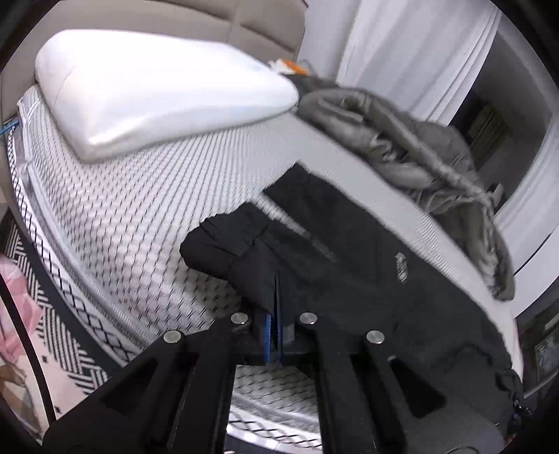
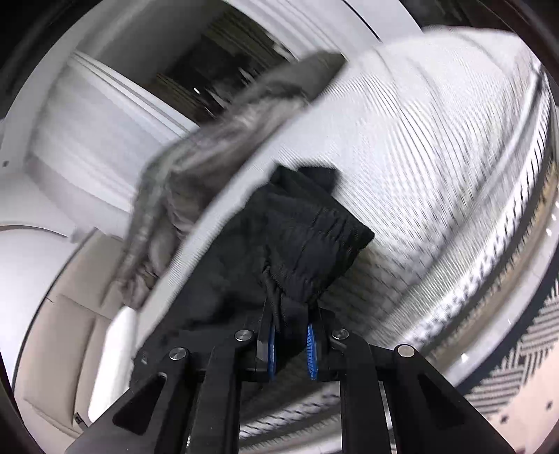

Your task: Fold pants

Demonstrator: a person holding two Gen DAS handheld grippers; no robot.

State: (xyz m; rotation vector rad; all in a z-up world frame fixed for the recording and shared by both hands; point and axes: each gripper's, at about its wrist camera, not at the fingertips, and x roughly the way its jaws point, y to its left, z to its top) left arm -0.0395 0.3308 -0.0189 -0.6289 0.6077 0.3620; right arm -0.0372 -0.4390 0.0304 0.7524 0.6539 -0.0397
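- On the bed, a white mattress (image 1: 115, 209) with a fine dark diamond pattern carries black pants (image 1: 335, 258), a white pillow (image 1: 157, 90) and a crumpled grey blanket (image 1: 419, 153).
- Beyond the bed: padded beige headboard (image 1: 209, 21), white curtains (image 1: 412, 45), patterned rug (image 1: 70, 352).
- Left gripper (image 1: 274, 335): fingers pressed together on a pants edge.
- Right gripper (image 2: 291, 344): fingers clamped on bunched waistband and drawstring.
- Motion blur smears the right wrist view; small orange items behind the pillow are unidentifiable.
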